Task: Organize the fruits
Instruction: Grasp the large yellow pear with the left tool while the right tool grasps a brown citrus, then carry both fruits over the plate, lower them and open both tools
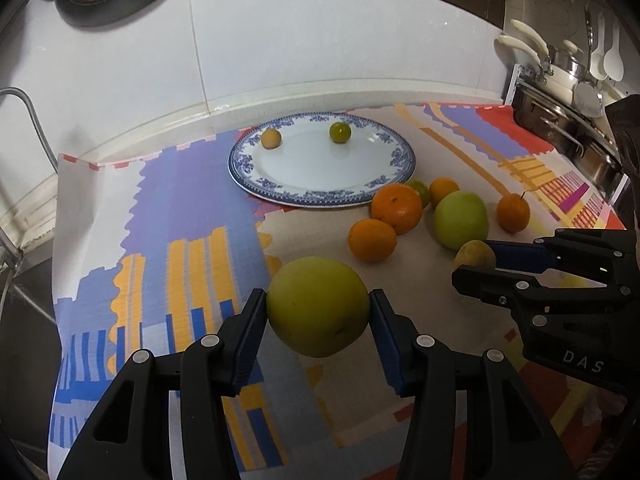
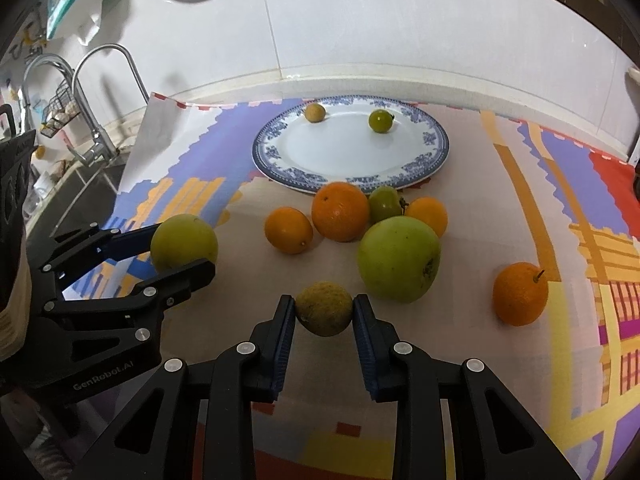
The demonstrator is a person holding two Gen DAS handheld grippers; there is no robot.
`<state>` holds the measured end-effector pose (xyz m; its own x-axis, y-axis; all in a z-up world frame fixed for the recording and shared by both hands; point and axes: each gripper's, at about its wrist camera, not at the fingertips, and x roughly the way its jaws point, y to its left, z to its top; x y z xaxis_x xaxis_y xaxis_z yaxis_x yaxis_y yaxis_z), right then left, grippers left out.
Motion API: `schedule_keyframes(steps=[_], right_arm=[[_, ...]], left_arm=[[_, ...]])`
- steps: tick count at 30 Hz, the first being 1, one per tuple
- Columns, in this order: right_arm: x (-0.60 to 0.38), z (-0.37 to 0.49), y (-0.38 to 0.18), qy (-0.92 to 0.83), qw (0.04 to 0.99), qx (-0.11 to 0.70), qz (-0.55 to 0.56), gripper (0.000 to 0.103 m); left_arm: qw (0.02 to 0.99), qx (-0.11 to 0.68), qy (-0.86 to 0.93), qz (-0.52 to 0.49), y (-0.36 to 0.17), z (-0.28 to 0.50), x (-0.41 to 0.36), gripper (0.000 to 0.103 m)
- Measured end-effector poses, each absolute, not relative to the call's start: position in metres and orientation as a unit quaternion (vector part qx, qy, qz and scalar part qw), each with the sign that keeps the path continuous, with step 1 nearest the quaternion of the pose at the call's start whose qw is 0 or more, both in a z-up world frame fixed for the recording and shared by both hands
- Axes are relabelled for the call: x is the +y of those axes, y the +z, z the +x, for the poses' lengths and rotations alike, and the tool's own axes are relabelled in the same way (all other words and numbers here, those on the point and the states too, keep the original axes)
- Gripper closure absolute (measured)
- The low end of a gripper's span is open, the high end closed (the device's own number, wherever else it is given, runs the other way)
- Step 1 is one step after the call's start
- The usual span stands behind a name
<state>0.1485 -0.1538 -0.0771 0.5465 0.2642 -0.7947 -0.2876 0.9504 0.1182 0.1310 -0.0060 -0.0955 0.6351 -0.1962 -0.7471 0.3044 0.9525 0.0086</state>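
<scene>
My left gripper [image 1: 318, 312] is shut on a large yellow-green apple [image 1: 318, 306], its blue pads pressed on both sides; the same apple [image 2: 184, 242] and left gripper [image 2: 180, 252] appear at the left of the right wrist view. My right gripper [image 2: 324, 314] is shut on a small rough brownish-yellow fruit [image 2: 325, 309], also seen as the small fruit [image 1: 476, 255] from the left wrist. A blue-rimmed white plate [image 1: 384, 190] holds a small tan fruit [image 1: 271, 137] and a small green fruit [image 1: 340, 133]. Several oranges [image 2: 340, 211] and a green apple [image 2: 398, 260] lie on the cloth.
A patterned cloth [image 1: 192, 216] covers the counter. White tiled wall [image 1: 320, 40] stands behind the plate. A sink with taps [image 2: 92, 136] lies to the left, and a rack of steel pots [image 1: 568, 120] and utensils to the right. One orange with a stem [image 2: 519, 294] sits apart.
</scene>
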Motion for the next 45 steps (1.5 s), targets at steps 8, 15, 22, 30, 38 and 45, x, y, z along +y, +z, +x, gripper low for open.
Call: schedule_keyframes(steps=[8, 15, 22, 30, 38, 45], right_arm=[[-0.155, 0.136, -0.050, 0.165, 0.894, 0.417, -0.012, 0.072], [-0.158, 0.131, -0.028, 0.173, 0.905, 0.389, -0.006, 0.072], [-0.163, 0.136, -0.008, 0.173, 0.918, 0.358, -0.004, 0.072], [-0.166, 0.147, 0.011, 0.168, 0.931, 0.323, -0.010, 0.072], [-0.165, 0.170, 0.020, 0.169, 0.936, 0.308, -0.008, 0.072], [-0.165, 0.198, 0.024, 0.164, 0.939, 0.304, -0.012, 0.072]], left_arm=[[0.915, 0.372, -0.139, 0.068, -0.066, 0.116, -0.009, 0.052], [0.927, 0.344, -0.134, 0.067, -0.043, 0.110, -0.011, 0.052], [0.937, 0.317, -0.131, 0.069, -0.024, 0.113, -0.014, 0.052], [0.945, 0.293, -0.127, 0.074, -0.009, 0.126, -0.018, 0.052], [0.949, 0.280, -0.123, 0.073, 0.000, 0.148, -0.019, 0.052], [0.951, 0.279, -0.112, 0.072, 0.004, 0.174, -0.017, 0.052]])
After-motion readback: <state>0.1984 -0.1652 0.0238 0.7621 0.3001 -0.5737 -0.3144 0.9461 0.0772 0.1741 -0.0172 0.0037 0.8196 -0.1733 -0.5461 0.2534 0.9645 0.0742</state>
